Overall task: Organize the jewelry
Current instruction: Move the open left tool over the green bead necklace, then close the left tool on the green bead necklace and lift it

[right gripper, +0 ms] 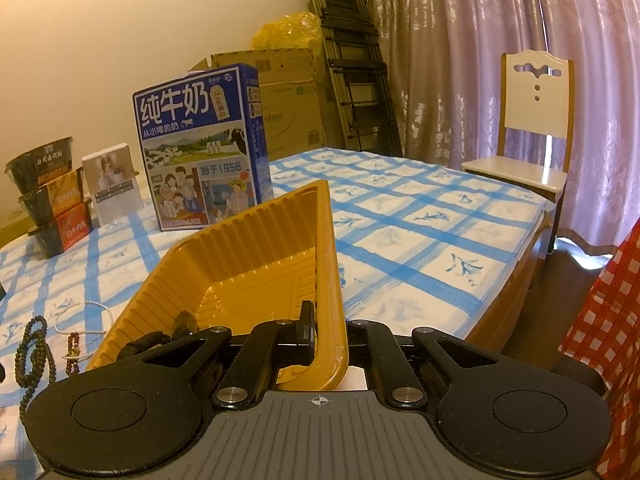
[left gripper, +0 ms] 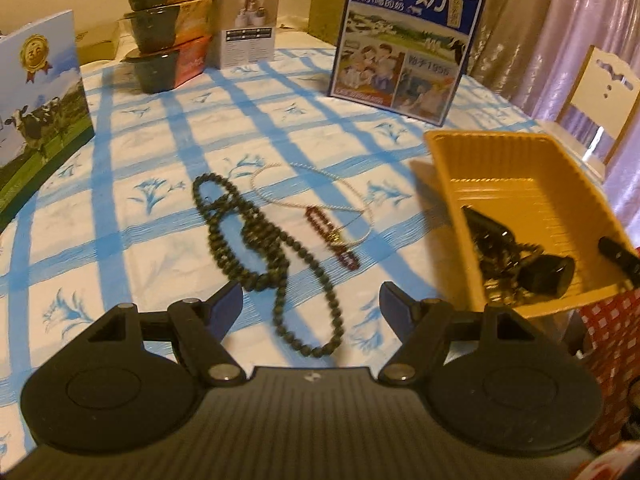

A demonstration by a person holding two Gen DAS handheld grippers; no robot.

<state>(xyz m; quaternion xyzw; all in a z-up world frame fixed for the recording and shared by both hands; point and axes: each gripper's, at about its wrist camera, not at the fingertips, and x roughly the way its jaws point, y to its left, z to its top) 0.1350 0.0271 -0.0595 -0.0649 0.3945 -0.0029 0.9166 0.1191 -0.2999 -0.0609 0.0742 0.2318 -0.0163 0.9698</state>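
Observation:
A long dark green bead necklace [left gripper: 248, 236] lies in loops on the blue-checked tablecloth [left gripper: 160, 152]. Beside it are a thin white cord necklace [left gripper: 276, 196] and a red bead bracelet [left gripper: 332, 236]. My left gripper [left gripper: 312, 300] hovers open just above the near loop of the green beads and touches nothing. To the right, a yellow ribbed tray [left gripper: 520, 184] holds a dark bead string [left gripper: 496, 260]. My right gripper [right gripper: 330, 340] is shut on the yellow tray's [right gripper: 248, 248] near side wall, which stands tilted up. The green beads [right gripper: 34, 344] show at the far left of the right wrist view.
A blue milk carton box [left gripper: 404, 40] stands behind the jewelry, with stacked dark food bowls [left gripper: 160, 28] and a small white box [left gripper: 246, 28] at back left. Another printed box [left gripper: 40, 112] stands on the left. A chair [right gripper: 532, 128] and the table edge [right gripper: 532, 240] are on the right.

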